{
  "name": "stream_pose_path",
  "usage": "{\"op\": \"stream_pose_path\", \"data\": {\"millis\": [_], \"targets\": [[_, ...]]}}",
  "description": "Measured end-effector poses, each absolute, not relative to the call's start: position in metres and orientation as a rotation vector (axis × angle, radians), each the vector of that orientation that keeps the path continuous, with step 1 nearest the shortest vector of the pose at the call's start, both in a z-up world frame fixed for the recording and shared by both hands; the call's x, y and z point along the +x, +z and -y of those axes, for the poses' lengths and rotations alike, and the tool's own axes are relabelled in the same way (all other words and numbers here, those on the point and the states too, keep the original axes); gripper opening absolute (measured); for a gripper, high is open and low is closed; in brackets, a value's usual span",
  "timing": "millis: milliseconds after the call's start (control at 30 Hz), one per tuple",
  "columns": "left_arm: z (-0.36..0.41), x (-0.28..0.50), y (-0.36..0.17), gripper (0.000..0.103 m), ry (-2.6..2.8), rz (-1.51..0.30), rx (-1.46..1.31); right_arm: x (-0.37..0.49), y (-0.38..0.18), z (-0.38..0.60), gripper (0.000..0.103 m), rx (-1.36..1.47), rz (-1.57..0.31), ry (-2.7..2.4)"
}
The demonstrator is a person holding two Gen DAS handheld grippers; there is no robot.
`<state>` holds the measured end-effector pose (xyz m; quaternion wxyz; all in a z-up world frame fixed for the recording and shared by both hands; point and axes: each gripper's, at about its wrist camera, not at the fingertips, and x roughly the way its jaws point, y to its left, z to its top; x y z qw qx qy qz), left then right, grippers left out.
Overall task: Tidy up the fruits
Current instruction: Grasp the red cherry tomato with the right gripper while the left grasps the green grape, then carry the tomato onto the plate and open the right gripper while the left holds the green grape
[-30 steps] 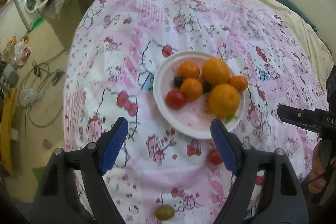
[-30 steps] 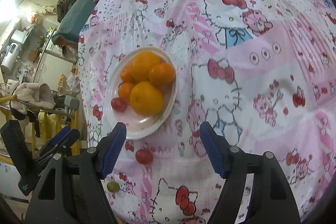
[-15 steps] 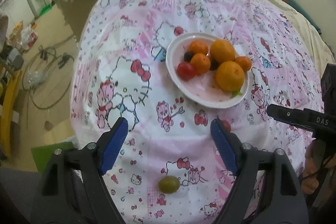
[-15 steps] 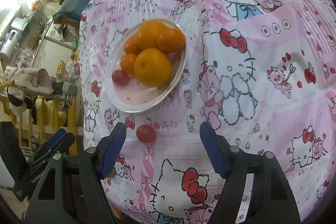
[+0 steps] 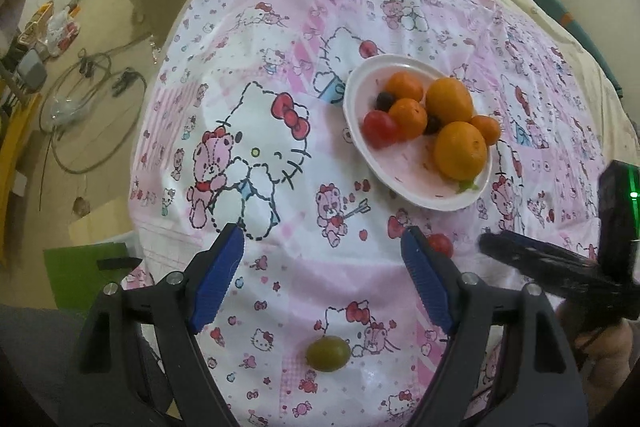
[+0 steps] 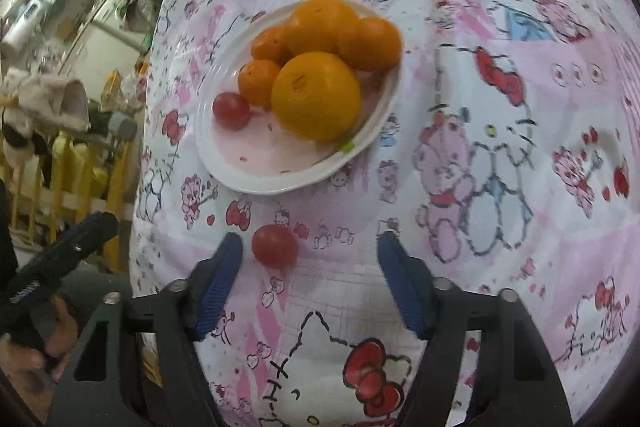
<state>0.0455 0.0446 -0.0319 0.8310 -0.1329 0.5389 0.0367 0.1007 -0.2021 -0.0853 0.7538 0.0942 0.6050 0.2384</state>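
The left gripper (image 5: 322, 275) hangs with fingers spread, empty, above a smooth green grape (image 5: 328, 353) on the printed pink bedsheet (image 5: 256, 107). The right gripper (image 6: 310, 281) is closing, not yet touching the round red tomato (image 6: 275, 246) just inside its left finger. Beyond, a glossy white plate (image 6: 256, 183) holds oranges (image 6: 316, 101), half-hiding dark berries (image 5: 385, 100).

Fruit (image 5: 460, 150) on plate (image 5: 416, 191), tomato (image 6: 275, 246) beside
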Motion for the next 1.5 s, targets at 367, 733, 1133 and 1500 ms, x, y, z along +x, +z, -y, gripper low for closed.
{"op": "stream_pose_path", "data": {"millis": [367, 733, 1133, 1500], "targets": [[-0.06, 0.04, -0.036, 0.078, 0.095, -1.173, -0.332, 0.09, -0.11, 0.141, 0.056, -0.102, -1.292, 0.58], [-0.056, 0.028, -0.053, 0.078, 0.034, -1.298, -0.289, 0.085, -0.101, 0.149, 0.032, -0.086, -1.279, 0.617], [0.007, 0.005, -0.089, 0.052, -0.139, -1.447, 0.044, 0.088, -0.063, 0.18, 0.032, 0.057, -1.211, 0.595], [0.021, 0.005, -0.095, 0.024, -0.156, -1.437, 0.11, 0.091, -0.05, 0.189, 0.032, 0.096, -1.185, 0.59]]}}
